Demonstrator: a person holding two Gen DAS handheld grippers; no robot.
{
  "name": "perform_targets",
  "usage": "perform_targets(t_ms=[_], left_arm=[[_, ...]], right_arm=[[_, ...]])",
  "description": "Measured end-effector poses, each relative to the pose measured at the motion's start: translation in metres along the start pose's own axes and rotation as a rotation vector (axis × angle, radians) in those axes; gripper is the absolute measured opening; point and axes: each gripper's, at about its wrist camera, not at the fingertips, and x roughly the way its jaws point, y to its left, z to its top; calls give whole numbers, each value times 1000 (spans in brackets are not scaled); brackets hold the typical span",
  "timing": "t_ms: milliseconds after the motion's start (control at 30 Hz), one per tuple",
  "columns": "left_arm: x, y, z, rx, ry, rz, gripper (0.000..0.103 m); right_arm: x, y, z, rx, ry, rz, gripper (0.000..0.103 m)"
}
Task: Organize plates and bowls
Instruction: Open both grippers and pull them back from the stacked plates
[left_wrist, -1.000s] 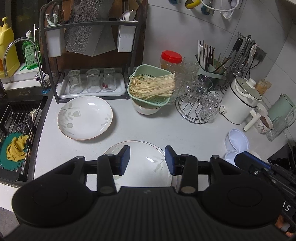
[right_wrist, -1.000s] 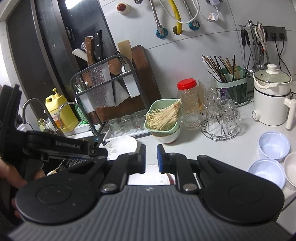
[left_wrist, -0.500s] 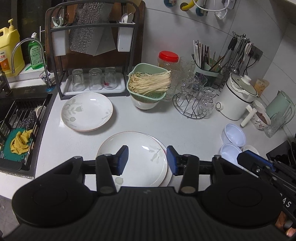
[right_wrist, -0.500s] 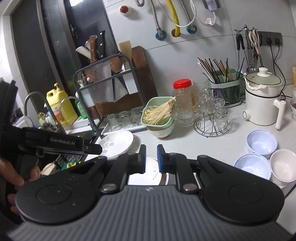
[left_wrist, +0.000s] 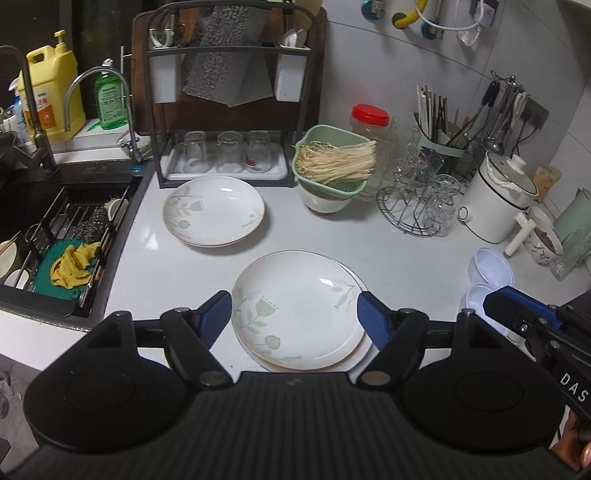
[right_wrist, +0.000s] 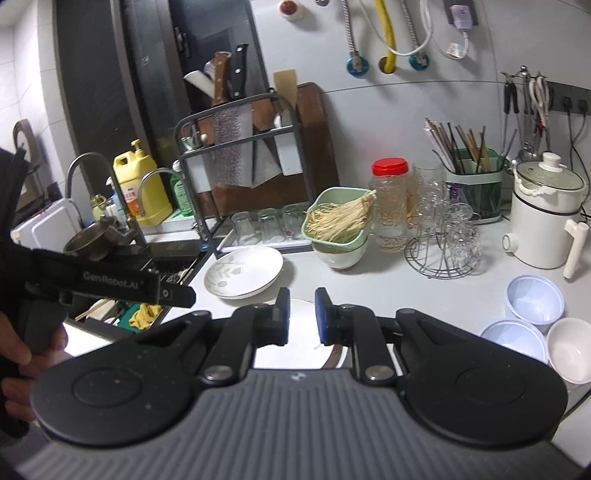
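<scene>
A white floral plate stack (left_wrist: 299, 310) lies on the counter right below my left gripper (left_wrist: 294, 317), which is wide open and empty above it. A second floral plate (left_wrist: 213, 211) sits near the glass rack; it also shows in the right wrist view (right_wrist: 243, 272). Two pale blue plastic bowls (right_wrist: 535, 299) and a white bowl (right_wrist: 569, 349) sit at the right. My right gripper (right_wrist: 302, 316) hangs above the near plate (right_wrist: 301, 345) with its jaws a narrow gap apart, holding nothing.
A sink (left_wrist: 55, 236) with a drying rack lies left. A rack with glasses (left_wrist: 225, 155), a green basket of noodles on a bowl (left_wrist: 332, 166), a red-lid jar (left_wrist: 369, 125), a wire glass stand (left_wrist: 421, 206) and a white cooker (left_wrist: 495, 199) line the back.
Both grippers have pulled back and up from the counter, so more of the near plate stack shows. The left jaws have opened wider. The right jaws stay narrow.
</scene>
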Motion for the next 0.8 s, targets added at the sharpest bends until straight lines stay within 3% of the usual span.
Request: perform_targets(t_ms=[33,67,100,133,167,200,800], left_arm=[[-1,2,0,-7,-1,2,81],[-2,3,0,-14,-2,8,84],[-2,4,-1,-19,-3,15,85],[-2,5,-1,-25,-4,22,86],[-3,5,-2,-30,-6,28,87],[-4,6,-1,-36,-10,34,87],[-7,23,16,-112,-43,90,88]], right_arm=[[1,1,0,-5,0,4,25],[2,1,0,-8,2,12,36],[3,1,1,-9,4,20,60],[4,1,1,-10,4,25,72],[5,0,1,-10,-2,26,92],[6,0,1,-12,-11,24,95],[27,4,13,-26,-2,59,95]])
